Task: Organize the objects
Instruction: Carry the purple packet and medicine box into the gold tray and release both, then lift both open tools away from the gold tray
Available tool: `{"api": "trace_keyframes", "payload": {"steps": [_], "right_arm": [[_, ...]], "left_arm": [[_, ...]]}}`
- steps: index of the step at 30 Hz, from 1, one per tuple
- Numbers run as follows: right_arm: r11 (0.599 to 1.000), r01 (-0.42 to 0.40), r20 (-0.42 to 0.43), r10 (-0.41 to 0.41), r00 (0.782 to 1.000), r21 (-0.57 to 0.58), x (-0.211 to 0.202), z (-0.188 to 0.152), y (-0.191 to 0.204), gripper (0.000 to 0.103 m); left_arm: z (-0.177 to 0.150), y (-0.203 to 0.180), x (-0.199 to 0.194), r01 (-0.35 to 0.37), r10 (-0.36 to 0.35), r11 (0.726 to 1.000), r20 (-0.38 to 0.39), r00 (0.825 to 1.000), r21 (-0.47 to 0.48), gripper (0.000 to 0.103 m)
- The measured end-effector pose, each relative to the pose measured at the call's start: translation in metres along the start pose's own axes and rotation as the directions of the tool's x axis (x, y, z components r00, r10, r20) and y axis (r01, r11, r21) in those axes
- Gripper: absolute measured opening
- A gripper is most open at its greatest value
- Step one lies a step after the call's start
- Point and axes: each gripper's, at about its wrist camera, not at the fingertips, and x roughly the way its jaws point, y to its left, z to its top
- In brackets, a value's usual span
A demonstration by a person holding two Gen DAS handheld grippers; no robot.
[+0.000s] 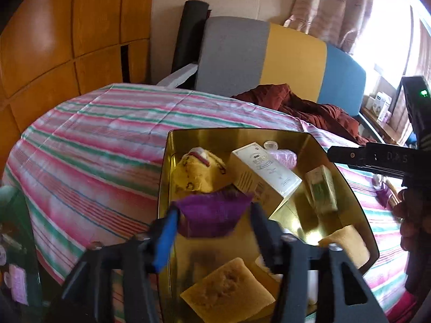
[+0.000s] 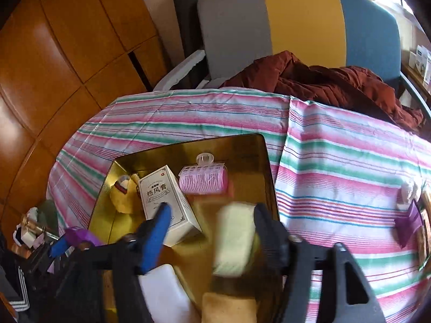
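While both tools sit over the gold tray, nearest the left gripper is a purple cloth between its parted jaws; whether the pads touch it is unclear. Right gripper is also parted, with a blurred pale green box in the gap beside the black finger, apparently loose, grip not confirmable. Tray count, near to far: two yellow sponges, one white block, one pale green box, one white carton, one yellow plush toy, one pink hair roller with a clear clip just behind it. Only readable print: the white carton's label reads "热风膏"; smaller lines too small to read. The right tool's body, seen from the left wrist view, carries raised letters, blurred, not legible. Tray rests on a striped tablecloth. Beyond it: one maroon garment on one grey-yellow-blue chair. Small purple item lies far right on the cloth, well apart from the tray.
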Motion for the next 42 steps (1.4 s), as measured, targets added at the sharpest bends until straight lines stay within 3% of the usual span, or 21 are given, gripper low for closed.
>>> {"api": "trace_keyframes", "payload": {"steps": [12, 28, 42], "right_arm": [[0.999, -0.014, 0.007, 0.014, 1.0, -0.04, -0.024, -0.045, 0.009, 0.075], [0.982, 0.084, 0.092, -0.069, 0.993, -0.168, -0.061, -0.084, 0.03, 0.082], [0.979, 0.148, 0.114, -0.132, 0.985, -0.143, -0.07, -0.097, 0.01, 0.083]], "left_arm": [[-0.018, 0.009, -0.014, -0.037, 0.037, 0.998, 0.0, 0.999, -0.057, 0.064], [-0.03, -0.045, -0.039, 0.012, -0.013, 0.998, 0.016, 1.0, 0.054, 0.07], [-0.037, -0.061, -0.042, 0.019, -0.019, 0.996, 0.0, 1.0, 0.091, 0.072]]}}
